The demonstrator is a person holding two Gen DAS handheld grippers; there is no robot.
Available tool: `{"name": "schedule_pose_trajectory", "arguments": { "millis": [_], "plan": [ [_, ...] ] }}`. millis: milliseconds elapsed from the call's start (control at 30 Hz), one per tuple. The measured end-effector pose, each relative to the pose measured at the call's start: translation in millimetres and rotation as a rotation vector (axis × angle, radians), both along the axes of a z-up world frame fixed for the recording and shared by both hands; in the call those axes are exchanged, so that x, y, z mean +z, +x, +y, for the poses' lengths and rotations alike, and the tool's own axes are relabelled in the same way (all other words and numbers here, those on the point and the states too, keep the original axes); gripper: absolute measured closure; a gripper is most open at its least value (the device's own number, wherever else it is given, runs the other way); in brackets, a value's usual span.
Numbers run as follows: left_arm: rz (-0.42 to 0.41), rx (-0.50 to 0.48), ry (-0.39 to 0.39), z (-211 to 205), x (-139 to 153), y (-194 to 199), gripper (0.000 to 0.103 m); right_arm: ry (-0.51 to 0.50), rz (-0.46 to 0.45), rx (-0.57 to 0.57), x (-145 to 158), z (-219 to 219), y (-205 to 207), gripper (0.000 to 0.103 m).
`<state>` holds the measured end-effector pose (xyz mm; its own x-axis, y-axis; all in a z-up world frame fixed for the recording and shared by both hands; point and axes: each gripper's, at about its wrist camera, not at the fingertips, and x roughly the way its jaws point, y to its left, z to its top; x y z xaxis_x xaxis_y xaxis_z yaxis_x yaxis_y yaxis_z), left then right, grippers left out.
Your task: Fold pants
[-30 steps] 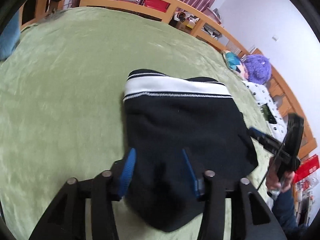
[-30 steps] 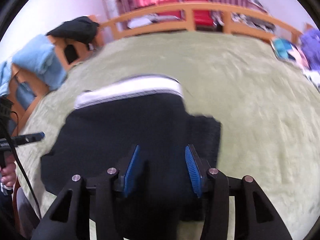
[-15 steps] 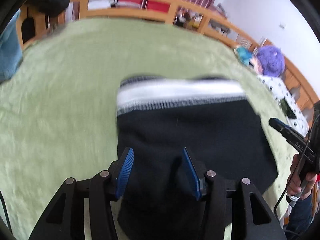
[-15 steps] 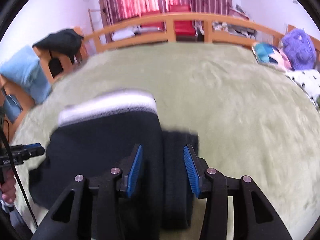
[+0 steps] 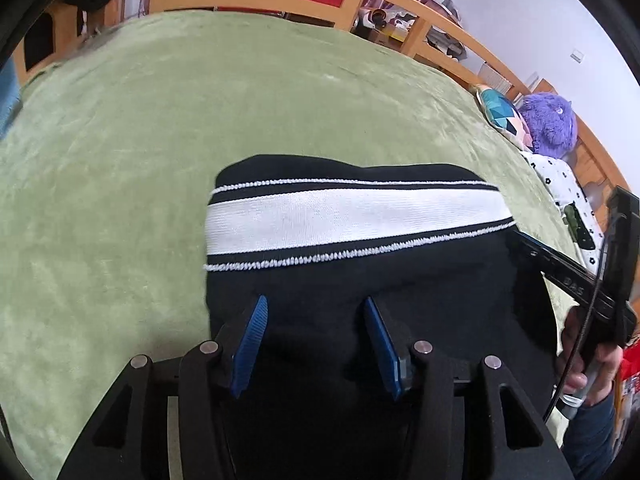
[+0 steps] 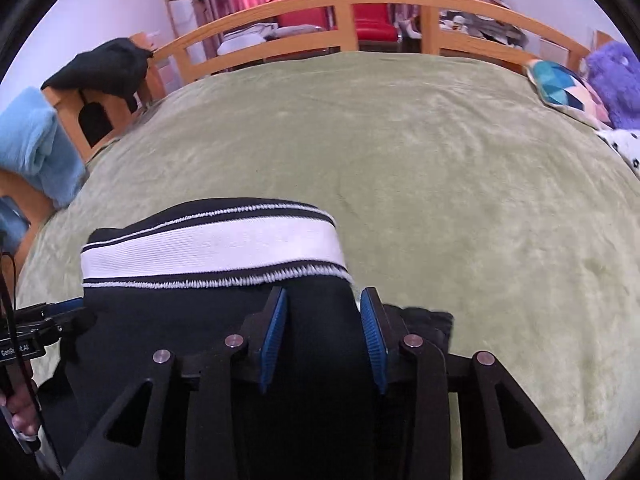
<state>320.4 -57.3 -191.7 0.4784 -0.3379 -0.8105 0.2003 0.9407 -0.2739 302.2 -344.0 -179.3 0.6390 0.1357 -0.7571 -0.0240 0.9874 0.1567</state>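
Left wrist view: black knit pants [image 5: 360,280] folded near bed's [image 5: 160,140] near edge, white ribbed waistband [image 5: 352,212] crosswise at far end, directly ahead of both tongs. Left gripper [image 5: 316,344] part-open astride dark fabric, no pinch evident. Right gripper [image 6: 322,336] closing over right-edge ridge; soft, thick, slumpy.

Open green bedspread [image 6: 460,184] beyond pants [image 5: 360,280], wooden rail [image 6: 348,12] behind, cushions [image 6: 560,88] far right
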Motion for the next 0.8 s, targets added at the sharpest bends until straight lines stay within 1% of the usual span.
{"name": "schedule_pose_trajectory", "arguments": {
  "millis": [67, 133, 233, 267, 300, 333, 400, 500, 533, 567, 633, 700, 733, 800],
  "plan": [
    [-0.005, 0.000, 0.022, -0.1, 5.9, -12.3, 0.054, -0.002, -0.013, -0.023, 6.9, -1.7, -20.4, 0.067],
    [0.005, -0.010, 0.044, -1.2, 6.7, -23.2, 0.054, -0.015, -0.008, -0.041, 8.4, -0.7, -38.6, 0.063],
    [0.021, -0.005, 0.039, -0.6, 10.5, -40.1, 0.053, 0.000, 0.036, -0.052, 1.4, -0.1, -69.5, 0.060],
    [0.023, -0.002, 0.036, -1.3, 13.9, -45.8, 0.053, 0.010, 0.053, -0.056, -0.5, 0.2, -80.6, 0.057],
    [0.030, 0.001, 0.034, -0.8, 17.5, -51.7, 0.053, 0.006, 0.063, -0.061, -1.2, 0.5, -87.5, 0.057],
    [0.041, -0.003, 0.031, -1.7, 21.6, -58.6, 0.053, -0.003, 0.068, -0.074, 0.8, 0.9, -98.6, 0.057],
    [0.039, -0.013, 0.026, -3.9, 31.4, -74.7, 0.050, 0.009, 0.062, -0.100, 9.2, -0.1, -117.6, 0.056],
    [-0.002, -0.017, 0.052, -4.8, 50.2, -103.6, 0.046, 0.021, 0.062, -0.122, 28.8, 0.1, -144.8, 0.056],
    [-0.023, -0.020, 0.058, -5.0, 58.4, -114.5, 0.046, 0.014, 0.047, -0.128, 39.5, 0.9, -156.0, 0.056],
    [-0.040, -0.018, 0.062, -4.2, 66.4, -124.2, 0.043, -0.004, 0.028, -0.135, 50.4, 2.1, -166.6, 0.056],
    [-0.072, -0.010, 0.064, -1.8, 81.9, -141.8, 0.039, -0.042, -0.004, -0.145, 70.7, 3.9, -183.6, 0.052],
    [-0.103, 0.000, 0.067, -0.9, 96.3, -158.1, 0.033, -0.053, -0.036, -0.160, 92.4, 6.5, -203.2, 0.046],
    [-0.125, 0.007, 0.073, -1.0, 105.2, -169.3, 0.032, -0.057, -0.049, -0.167, 101.0, 7.3, -210.8, 0.045],
    [-0.167, 0.027, 0.100, -1.7, 119.0, -186.4, 0.030, -0.072, -0.083, -0.179, 118.8, 10.7, -228.2, 0.037]
  ]
}}
